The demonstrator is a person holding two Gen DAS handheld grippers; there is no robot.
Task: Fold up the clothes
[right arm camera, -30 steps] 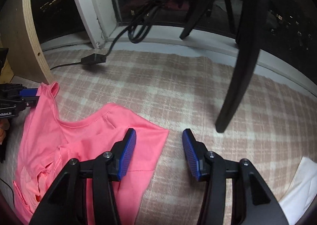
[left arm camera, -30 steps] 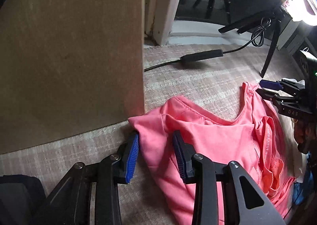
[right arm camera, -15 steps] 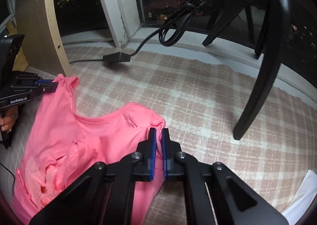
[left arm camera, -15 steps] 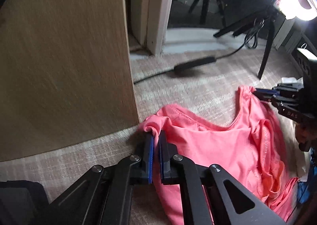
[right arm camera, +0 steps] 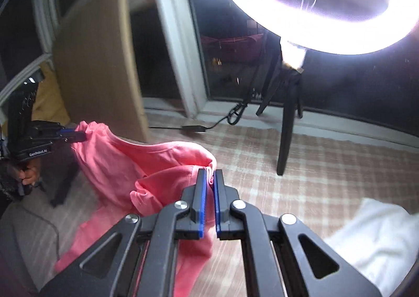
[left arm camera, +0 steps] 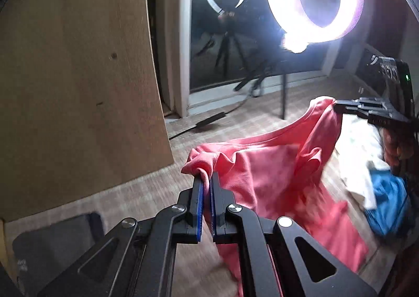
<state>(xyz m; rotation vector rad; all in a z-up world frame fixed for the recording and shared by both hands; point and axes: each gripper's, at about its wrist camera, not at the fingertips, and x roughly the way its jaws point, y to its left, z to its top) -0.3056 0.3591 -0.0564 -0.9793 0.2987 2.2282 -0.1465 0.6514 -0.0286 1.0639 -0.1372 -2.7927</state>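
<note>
checked cloth [right arm camera: 327, 166] covers the work surface under a bright ring light [left arm camera: 314, 1], with a dark window behind. on it, the left gripper [left arm camera: 206, 187] has its blue pads pressed together on a bunched corner of the pink top [left arm camera: 267, 166], and the right gripper [right arm camera: 210, 179] pinches the other corner the same way, a thin ridge of fabric showing between its pads. each holds one shoulder, so the neckline stretches between them and the body of the top hangs down toward the cloth, its lower part blurred. this looks like a lift to let the garment fall straight before it is laid flat for folding; the top sags in loose folds in the middle, so it is not yet spread.

outward from the grippers, a wooden panel [left arm camera: 78, 74] stands close on the left side, near enough to catch a swinging sleeve. the light's tripod leg [right arm camera: 286, 140] rests on the cloth ahead of the right gripper, and a cable [right arm camera: 193, 128] with an inline box lies along the window sill side. a white garment [right arm camera: 371, 239] lies to the right, with a blue one [left arm camera: 390, 200] beside it; both crowd the space where the top would be laid. a dark object [left arm camera: 57, 242] sits near the left gripper, too dim to identify.
</note>
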